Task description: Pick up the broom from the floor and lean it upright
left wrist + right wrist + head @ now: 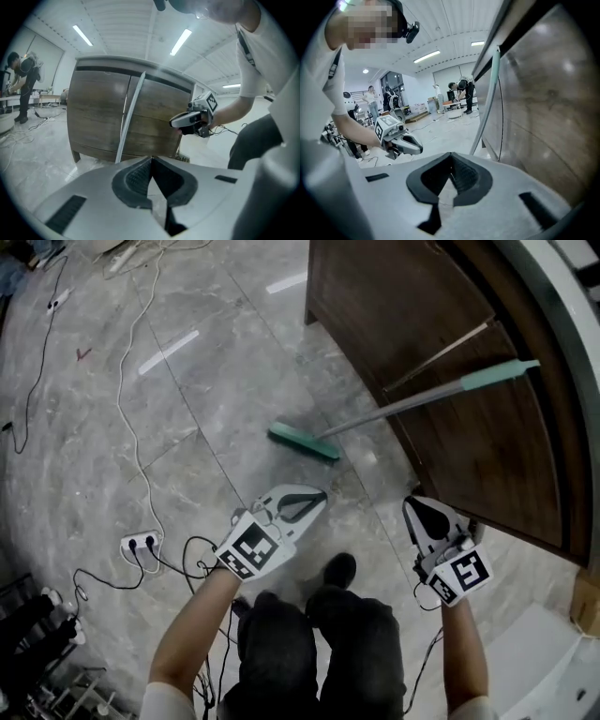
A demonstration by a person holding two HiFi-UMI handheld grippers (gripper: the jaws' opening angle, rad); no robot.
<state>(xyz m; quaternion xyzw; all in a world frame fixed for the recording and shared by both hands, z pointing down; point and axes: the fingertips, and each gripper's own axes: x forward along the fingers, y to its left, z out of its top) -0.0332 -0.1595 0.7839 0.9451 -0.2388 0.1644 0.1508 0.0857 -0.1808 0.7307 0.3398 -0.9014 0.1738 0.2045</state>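
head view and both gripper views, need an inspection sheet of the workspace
surface: grey marble-look tiled floor, glossy, with light glare
job's things: broom with teal head and grey pole, head on the floor, pole leaning against the dark wooden cabinet
clutter: dark rack at the lower left edge
grippers: left gripper shut, empty; right gripper shut, empty; both apart from the broom
cables: white cable and black cable trail over the floor; white power strip with plugs in it
surroundings: people at far benches; ceiling strip lights
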